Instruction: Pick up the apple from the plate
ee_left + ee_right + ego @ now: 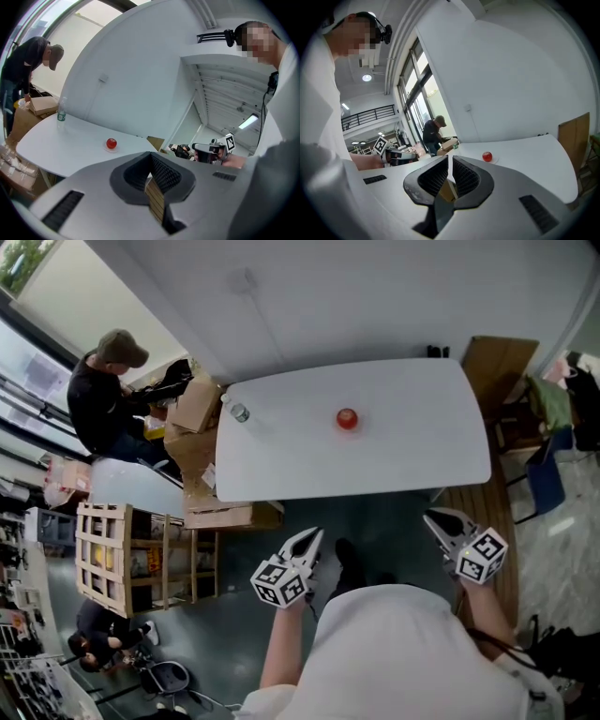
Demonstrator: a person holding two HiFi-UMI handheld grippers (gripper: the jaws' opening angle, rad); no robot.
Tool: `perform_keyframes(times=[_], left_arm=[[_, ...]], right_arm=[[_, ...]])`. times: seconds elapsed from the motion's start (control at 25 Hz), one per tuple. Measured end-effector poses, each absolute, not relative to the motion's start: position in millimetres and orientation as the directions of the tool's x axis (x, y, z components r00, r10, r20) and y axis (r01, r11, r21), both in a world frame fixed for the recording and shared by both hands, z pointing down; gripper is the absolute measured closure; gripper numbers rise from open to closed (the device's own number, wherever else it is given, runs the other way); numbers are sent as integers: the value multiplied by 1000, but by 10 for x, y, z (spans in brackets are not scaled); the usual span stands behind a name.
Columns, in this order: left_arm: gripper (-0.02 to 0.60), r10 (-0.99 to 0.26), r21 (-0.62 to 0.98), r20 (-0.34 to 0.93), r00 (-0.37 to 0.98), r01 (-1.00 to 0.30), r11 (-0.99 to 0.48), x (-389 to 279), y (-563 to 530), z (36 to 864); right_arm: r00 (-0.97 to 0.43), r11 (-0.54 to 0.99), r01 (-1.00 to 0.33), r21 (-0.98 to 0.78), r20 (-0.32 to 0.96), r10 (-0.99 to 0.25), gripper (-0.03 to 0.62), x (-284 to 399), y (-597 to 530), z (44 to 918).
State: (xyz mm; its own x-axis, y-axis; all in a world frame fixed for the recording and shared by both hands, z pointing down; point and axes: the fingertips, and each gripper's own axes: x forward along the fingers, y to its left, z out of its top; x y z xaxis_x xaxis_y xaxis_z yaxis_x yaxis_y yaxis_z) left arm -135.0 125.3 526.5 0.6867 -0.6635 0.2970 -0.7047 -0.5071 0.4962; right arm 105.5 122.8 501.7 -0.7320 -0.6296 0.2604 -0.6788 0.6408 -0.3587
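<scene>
In the head view, the apple sits on a small plate near the middle of the white counter. The left tongs and right tongs are both well short of the counter's near edge.

In the left gripper view, the left tongs are fully closed and hold nothing, and the apple is far ahead.

In the right gripper view, the right tongs are also closed and empty, and the apple lies beyond them.

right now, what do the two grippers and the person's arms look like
Both the left gripper and the right gripper are pale grey wedges that taper to a tip, with dark ribbed pads inside the jaws. Each carries a white cube with black square markers. The person wears a white shirt with short sleeves.
</scene>
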Motion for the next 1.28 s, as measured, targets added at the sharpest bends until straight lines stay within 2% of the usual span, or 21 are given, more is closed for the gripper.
perform_keyframes(times=[0.72,1.28], left_arm=[[580,-556,524,290,779,-615,-589,-1903,143,5350],[580,-536,560,283,795,-591,-581,-1903,-157,5448]], right_arm=[[-627,533,-771,-349,270,-730,542,515,360,4925],[-628,527,-774,-352,312,-713,542,410,-9,4965]])
